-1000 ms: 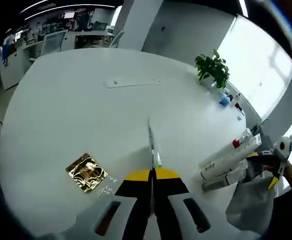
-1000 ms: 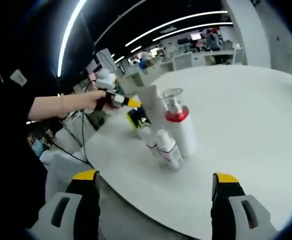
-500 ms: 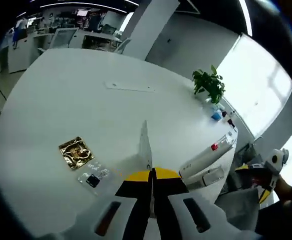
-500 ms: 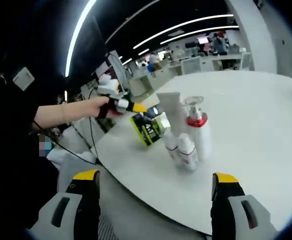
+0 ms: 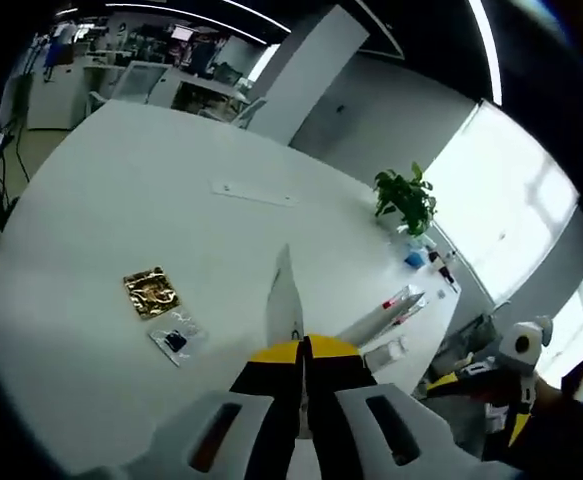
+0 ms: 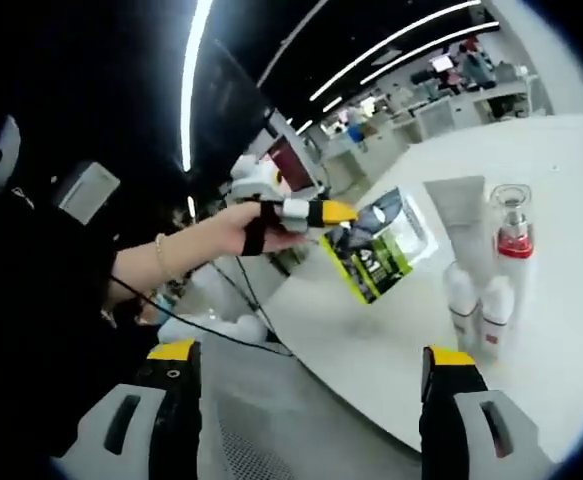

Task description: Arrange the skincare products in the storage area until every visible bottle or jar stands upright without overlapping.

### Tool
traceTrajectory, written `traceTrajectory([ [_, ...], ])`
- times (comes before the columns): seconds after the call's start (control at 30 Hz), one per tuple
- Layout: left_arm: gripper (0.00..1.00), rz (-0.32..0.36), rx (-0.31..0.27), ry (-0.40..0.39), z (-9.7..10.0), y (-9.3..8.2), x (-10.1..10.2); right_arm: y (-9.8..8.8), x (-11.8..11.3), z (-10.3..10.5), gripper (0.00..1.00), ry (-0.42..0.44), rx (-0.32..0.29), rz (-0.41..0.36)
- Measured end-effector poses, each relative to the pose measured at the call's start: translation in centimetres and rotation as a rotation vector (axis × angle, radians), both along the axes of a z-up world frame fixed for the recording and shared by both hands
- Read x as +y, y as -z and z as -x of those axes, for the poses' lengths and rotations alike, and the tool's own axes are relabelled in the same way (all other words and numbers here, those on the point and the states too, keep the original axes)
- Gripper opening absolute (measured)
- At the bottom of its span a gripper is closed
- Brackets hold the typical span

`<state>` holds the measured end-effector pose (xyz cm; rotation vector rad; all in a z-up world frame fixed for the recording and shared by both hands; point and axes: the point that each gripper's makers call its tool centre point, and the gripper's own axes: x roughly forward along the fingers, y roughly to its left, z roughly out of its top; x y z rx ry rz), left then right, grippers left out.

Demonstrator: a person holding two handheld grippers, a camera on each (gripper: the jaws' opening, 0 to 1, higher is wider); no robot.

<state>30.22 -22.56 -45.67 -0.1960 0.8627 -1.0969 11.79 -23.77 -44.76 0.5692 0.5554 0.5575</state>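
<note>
While my right gripper (image 6: 306, 420) is hanging off the edge of the white surface (image 6: 571, 190) with its jaws wide apart and holding nothing, my left gripper (image 5: 302, 350) is keeping its jaws pressed together on the edge of a flat sachet (image 6: 379, 243). In the left gripper view that sachet (image 5: 284, 300) is showing edge-on as a thin blade rising toward 12 o'clock; in the right gripper view it is dangling green and black from the left gripper (image 6: 316, 211), above the surface.

I am judging it light, limp and slick, so a pinch on the sealed rim is the safest hold.

Further out in the right gripper view, at about 2 o'clock, the skincare group is standing upright and close together: two small white bottles (image 6: 478, 315), a tall pump bottle (image 6: 513, 250) with a red collar and clear cap, and a grey tube (image 6: 461, 210) behind them. They are looking rigid, smooth and top-heavy, the pump bottle most of all, so I am favouring a low grip on the body.

Farther off in the left gripper view, a gold packet (image 5: 151, 292) and a clear packet (image 5: 177, 338) are lying flat near 9 o'clock, with a potted plant (image 5: 406, 198) beyond.
</note>
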Motion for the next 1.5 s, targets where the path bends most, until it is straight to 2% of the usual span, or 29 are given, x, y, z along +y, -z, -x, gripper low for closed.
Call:
traceTrajectory([
  [0.13, 0.01, 0.042, 0.022, -0.018, 0.9, -1.5, 0.6, -0.8, 1.9, -1.0, 0.95, -0.025, -0.003, -0.131],
  [0.27, 0.01, 0.078, 0.023, -0.017, 1.1, -2.9, 1.2, -1.1, 2.4, -2.2, 0.94, 0.003, 0.006, -0.255],
  [0.33, 0.01, 0.091, 0.016, -0.014, 1.5, -3.7, 1.4, -1.0, 2.4, -2.8, 0.93, 0.014, 0.007, -0.289],
  [0.53, 0.01, 0.130, 0.003, -0.012, 1.6, -5.4, 2.1, -1.0, 2.9, -3.7, 0.92, 0.016, 0.008, -0.285],
  [0.67, 0.01, 0.164, 0.008, -0.008, 2.5, -6.7, 2.2, -1.0, 3.0, -4.6, 0.91, 0.020, -0.006, -0.306],
  [0.73, 0.01, 0.176, 0.007, -0.004, 3.0, -7.3, 2.2, -1.0, 2.9, -5.3, 0.90, 0.033, -0.008, -0.348],
  [0.8, 0.01, 0.188, 0.003, 0.002, 3.4, -8.0, 2.1, -1.6, 3.1, -5.8, 0.90, 0.036, -0.024, -0.427],
  [0.83, 0.01, 0.194, 0.002, 0.003, 3.4, -8.3, 2.2, -1.9, 2.9, -6.4, 0.92, 0.066, -0.029, -0.482],
  [0.9, 0.01, 0.207, -0.002, 0.007, 3.4, -8.9, 2.4, -2.0, 2.6, -7.0, 0.93, 0.089, -0.039, -0.519],
  [1.1, 0.01, 0.259, 0.009, 0.013, 4.7, -10.9, 2.2, -1.6, 2.9, -8.6, 0.92, 0.085, -0.042, -0.535],
  [1.17, 0.01, 0.288, 0.023, 0.020, 5.3, -11.6, 1.9, -2.1, 3.3, -9.1, 0.91, 0.074, -0.051, -0.560],
  [1.27, 0.01, 0.312, 0.033, 0.026, 6.1, -12.3, 1.7, -3.7, 3.5, -9.4, 0.80, 0.080, -0.085, -0.647],
  [1.33, 0.01, 0.319, 0.032, 0.027, 6.6, -12.5, 1.6, -4.5, 3.4, -9.3, 0.64, 0.075, -0.121, -0.671],
  [1.4, 0.01, 0.322, 0.032, 0.032, 6.8, -12.6, 1.7, -5.0, 3.2, -8.9, 0.44, 0.072, -0.149, -0.676],
  [1.43, 0.01, 0.327, 0.029, 0.032, 6.7, -12.7, 1.9, -5.6, 3.0, -8.7, 0.34, 0.073, -0.191, -0.664],
  [1.47, 0.01, 0.348, 0.021, 0.021, 6.6, -13.1, 2.0, -5.3, 2.8, -8.6, 0.33, 0.086, -0.167, -0.654],
  [1.5, 0.01, 0.343, 0.027, 0.026, 6.8, -13.0, 2.2, -5.5, 2.4, -8.6, 0.28, 0.099, -0.194, -0.644],
])
